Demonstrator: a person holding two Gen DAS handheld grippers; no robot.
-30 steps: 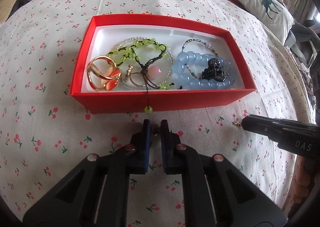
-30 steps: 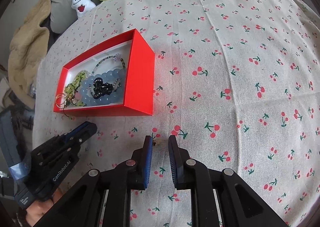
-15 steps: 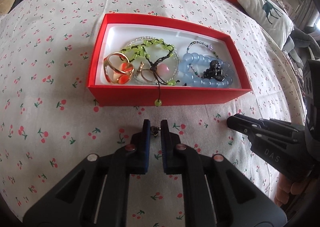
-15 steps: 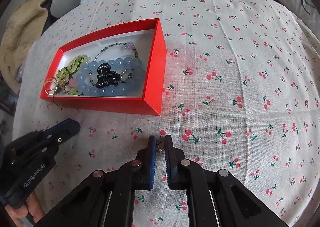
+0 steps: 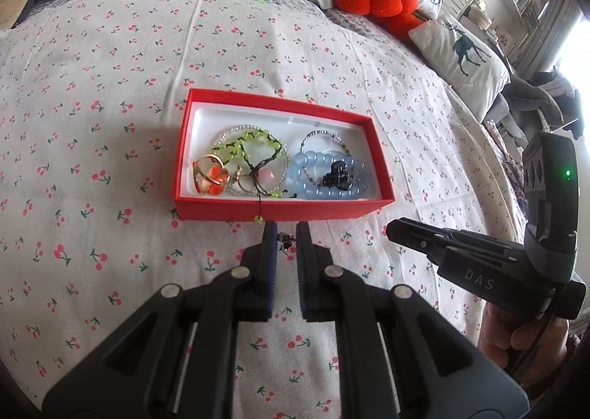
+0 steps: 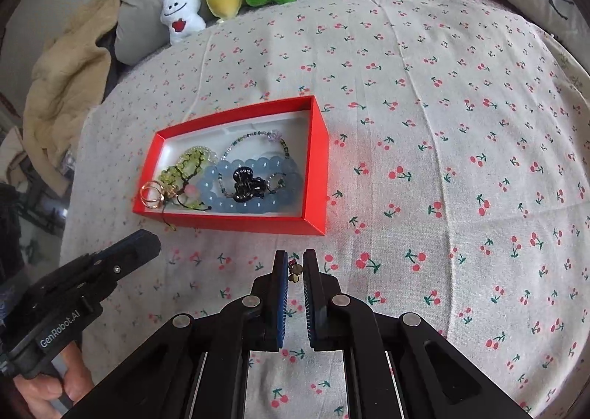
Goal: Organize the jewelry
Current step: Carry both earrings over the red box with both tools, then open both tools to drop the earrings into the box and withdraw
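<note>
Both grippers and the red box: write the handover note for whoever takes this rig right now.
Left gripper: shut on a small dark earring, raised just short of the red box's near wall.
Right gripper: shut on a small gold-toned earring, also short of the box.
Box, on the cherry-print bedspread: holds the blue bead bracelet, black hair clip, green bead bracelet, thin beaded bracelet and gold rings. One green cord end hangs over the near wall.
Done: both earrings picked up.
Left: drop both earrings into the box.
</note>
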